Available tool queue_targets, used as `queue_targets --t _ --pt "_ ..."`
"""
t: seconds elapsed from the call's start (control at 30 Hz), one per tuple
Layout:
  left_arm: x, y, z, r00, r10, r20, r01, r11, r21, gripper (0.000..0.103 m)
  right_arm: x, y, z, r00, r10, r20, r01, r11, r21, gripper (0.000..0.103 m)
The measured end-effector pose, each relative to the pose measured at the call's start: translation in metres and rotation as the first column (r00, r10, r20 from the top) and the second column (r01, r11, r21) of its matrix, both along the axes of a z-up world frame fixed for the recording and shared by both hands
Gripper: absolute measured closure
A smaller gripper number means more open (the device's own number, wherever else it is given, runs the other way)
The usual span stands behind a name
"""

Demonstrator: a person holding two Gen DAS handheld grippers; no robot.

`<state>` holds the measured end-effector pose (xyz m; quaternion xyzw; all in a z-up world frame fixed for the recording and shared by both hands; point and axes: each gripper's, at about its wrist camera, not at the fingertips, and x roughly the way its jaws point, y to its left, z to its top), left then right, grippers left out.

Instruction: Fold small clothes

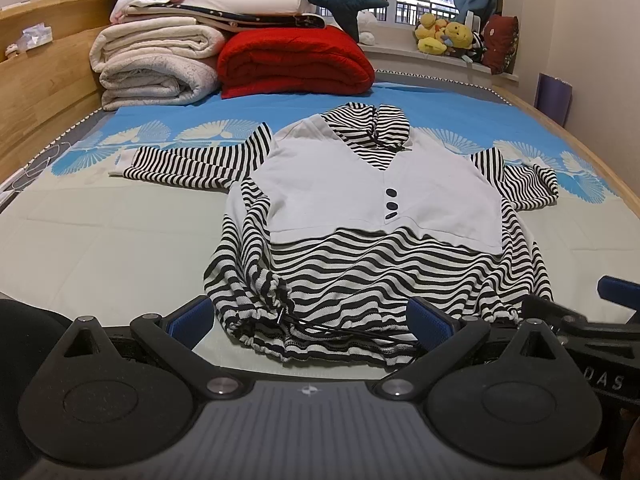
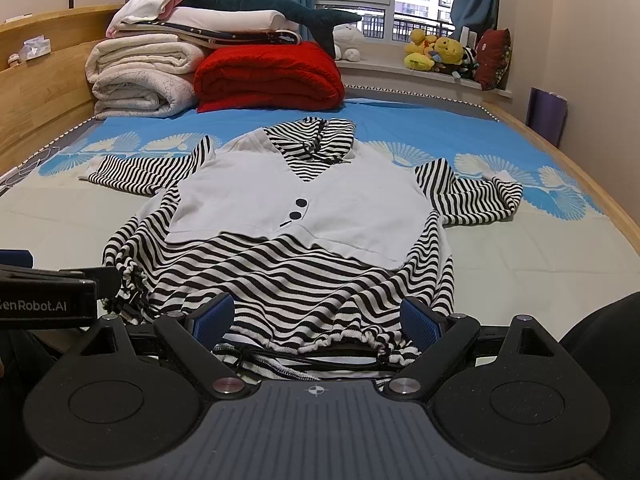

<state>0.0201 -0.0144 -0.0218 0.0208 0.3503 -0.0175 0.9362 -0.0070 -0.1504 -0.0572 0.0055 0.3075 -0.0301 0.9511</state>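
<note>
Bed [image 1: 100,220] is carrying a striped top [image 1: 360,208], lying flat, front up, sleeves spread, hem nearest the cameras. Left wrist view: left gripper [image 1: 308,322] is hovering with jaws spread over the hem's left corner, pinching nothing. Right wrist view: right gripper [image 2: 316,322] is likewise standing wide over the hem's right part, empty. Judgement: folding is not yet begun; next move calls for closing on hem or sleeve.

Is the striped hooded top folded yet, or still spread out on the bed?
Spread out. The striped hooded top lies face up on the bed, both sleeves stretched sideways, hood at the far end, hem nearest the grippers.
</note>
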Motion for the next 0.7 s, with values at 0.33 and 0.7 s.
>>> queue_targets --t 0.33,0.7 --pt "0.036 0.015 0.051 0.996 0.011 0.093 -0.012 1.000 0.009 0.001 0.002 -0.014 0.013 0.995 -0.081 0.060 0.080 0.997 0.022 0.013" --pt "0.221 0.084 0.052 0.981 0.132 0.145 -0.135 0.991 0.008 0.042 0.029 -0.047 0.044 0.986 -0.147 0.077 0.149 0.989 -0.021 0.013"
